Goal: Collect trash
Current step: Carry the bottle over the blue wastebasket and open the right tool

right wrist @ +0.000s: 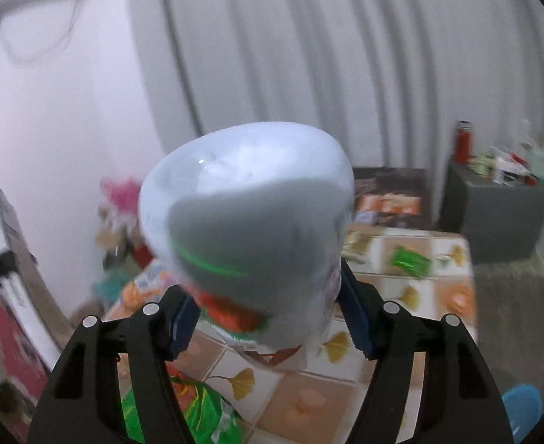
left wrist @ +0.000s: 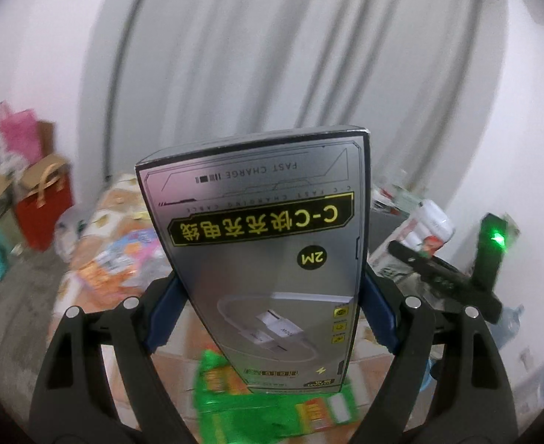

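Observation:
My left gripper point(left wrist: 272, 296) is shut on a silver charging-cable box point(left wrist: 268, 244) with yellow print, held upright and upside down above the tiled table point(left wrist: 183, 366). My right gripper point(right wrist: 264, 314) is shut on a pale plastic cup point(right wrist: 249, 222) with a red and green label, its bottom end toward the camera; the cup also shows in the left wrist view point(left wrist: 419, 236). The right gripper itself appears in the left wrist view point(left wrist: 453, 281) with a green light. Green snack wrappers lie on the table below point(left wrist: 272, 399) point(right wrist: 408, 261).
Colourful wrappers point(left wrist: 116, 255) cover the table's far left. A red gift bag point(left wrist: 42, 211) and cardboard boxes stand on the floor at left. A grey cabinet point(right wrist: 497, 214) with bottles and clutter stands at right. White curtains point(right wrist: 308, 55) hang behind. A blue item point(right wrist: 523, 407) lies on the carpet.

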### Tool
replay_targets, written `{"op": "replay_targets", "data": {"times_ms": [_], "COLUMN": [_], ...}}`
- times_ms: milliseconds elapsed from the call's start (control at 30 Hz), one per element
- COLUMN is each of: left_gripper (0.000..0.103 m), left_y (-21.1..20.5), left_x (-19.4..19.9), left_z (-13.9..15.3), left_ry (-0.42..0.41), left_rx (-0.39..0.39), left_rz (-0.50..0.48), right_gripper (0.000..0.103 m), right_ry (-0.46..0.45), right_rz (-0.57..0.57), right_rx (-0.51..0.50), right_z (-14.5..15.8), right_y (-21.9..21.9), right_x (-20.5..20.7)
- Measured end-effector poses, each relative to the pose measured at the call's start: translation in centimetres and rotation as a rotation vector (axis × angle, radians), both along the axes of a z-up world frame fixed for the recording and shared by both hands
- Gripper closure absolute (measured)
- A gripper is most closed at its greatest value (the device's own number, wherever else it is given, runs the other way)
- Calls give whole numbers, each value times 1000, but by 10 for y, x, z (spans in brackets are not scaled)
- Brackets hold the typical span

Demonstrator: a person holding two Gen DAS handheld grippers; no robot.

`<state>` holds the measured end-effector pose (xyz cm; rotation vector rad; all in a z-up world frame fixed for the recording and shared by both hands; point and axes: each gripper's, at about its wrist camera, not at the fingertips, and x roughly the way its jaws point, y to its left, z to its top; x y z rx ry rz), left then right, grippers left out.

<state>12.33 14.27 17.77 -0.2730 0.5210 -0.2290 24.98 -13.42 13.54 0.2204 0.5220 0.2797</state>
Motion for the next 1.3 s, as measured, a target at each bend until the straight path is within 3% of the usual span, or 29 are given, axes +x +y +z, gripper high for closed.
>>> {"op": "replay_targets", "data": {"times_ms": [400, 667, 1000, 1300], "left_gripper": [23, 23, 23, 23], "left_y": [-171, -281, -401, -469], "left_x": [14, 9, 31, 64], "left_z": [11, -7, -58, -109], "left_ry": [-4, 21, 80, 135], "left_rx": [76, 129, 203, 260], "left_rz": [-335, -507, -658, -660], "right_gripper": [38, 38, 37, 37], "right_ry": [-20, -11, 55, 156], "right_rz": [-413, -580, -757, -842], "right_rx": [196, 249, 316, 386], "right_z": [-25, -51, -94, -146], "right_y": [-167, -227, -285, -333], "right_x": [-158, -226, -272, -261]}}
